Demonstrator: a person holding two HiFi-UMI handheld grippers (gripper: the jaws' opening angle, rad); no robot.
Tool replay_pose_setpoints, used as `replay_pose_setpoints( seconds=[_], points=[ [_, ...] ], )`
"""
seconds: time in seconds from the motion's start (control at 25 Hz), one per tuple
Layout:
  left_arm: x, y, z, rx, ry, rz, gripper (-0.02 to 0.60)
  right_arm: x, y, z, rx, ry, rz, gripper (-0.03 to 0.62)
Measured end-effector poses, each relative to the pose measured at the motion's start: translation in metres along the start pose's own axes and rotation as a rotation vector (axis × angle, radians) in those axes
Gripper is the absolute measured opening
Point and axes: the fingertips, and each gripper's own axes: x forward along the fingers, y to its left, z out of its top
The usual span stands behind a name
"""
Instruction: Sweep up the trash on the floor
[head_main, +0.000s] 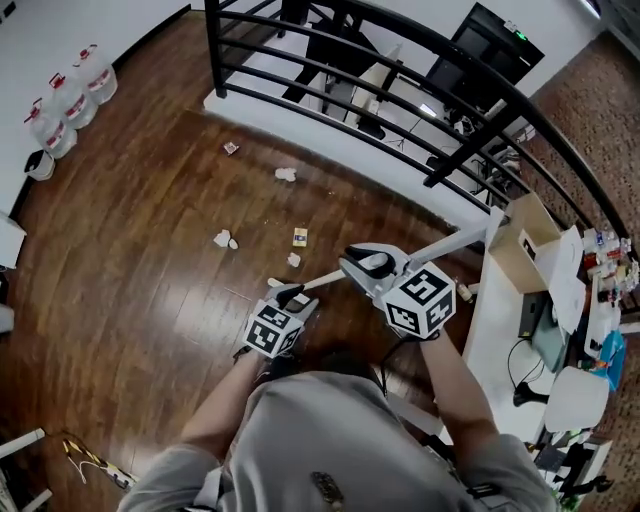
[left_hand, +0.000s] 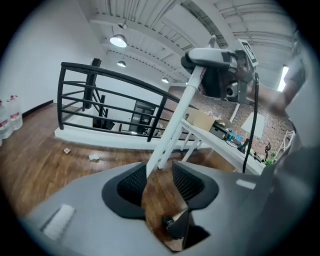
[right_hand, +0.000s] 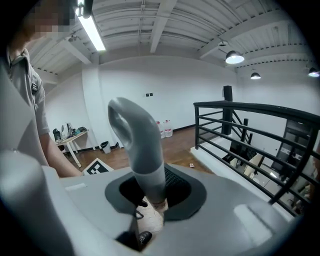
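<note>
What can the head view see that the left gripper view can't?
Only the head view shows the marker cube on the left gripper and a yellow scrap on the floor. Only the left gripper view shows the ceiling lamps and that gripper's jaws standing apart with the white pole between them. Both show the railing, the bottles and the right gripper clamped on the grey handle.

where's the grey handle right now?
Centre of the head view: the grey handle is clamped in the right gripper, just right of the left gripper. It tops the white pole, which passes between the left gripper's open jaws.
</note>
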Motion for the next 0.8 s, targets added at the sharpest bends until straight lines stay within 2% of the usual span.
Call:
replay_pose_setpoints(
  seconds=[0.12, 0.32, 0.36, 0.4, 0.56, 0.8],
  points=[
    [0.010, 0.027, 0.017, 0.014, -0.022, 0.030, 0.174, 0.021, 0.005, 0.027, -0.012, -0.017, 0.039, 0.067],
    [0.036, 0.066, 0.051, 0.067, -0.041, 0.068, 0.187, 0.036, -0.009, 0.064, 0.010, -0.059, 0.076, 0.067],
    [0.041, 0.072, 0.057, 0.088, -0.043, 0.069, 0.178, 0.037, -0.014, 0.068, 0.015, -0.070, 0.080, 0.067],
    [0.047, 0.077, 0.062, 0.111, -0.038, 0.063, 0.126, 0.039, -0.021, 0.071, 0.020, -0.082, 0.082, 0.067],
    [0.074, 0.075, 0.073, 0.172, 0.017, -0.002, 0.129, 0.033, -0.057, 0.069, 0.051, -0.107, 0.067, 0.067],
    [0.147, 0.060, 0.089, 0.240, 0.112, -0.135, 0.130, 0.002, -0.134, 0.042, 0.165, -0.144, -0.058, 0.069]
  ],
)
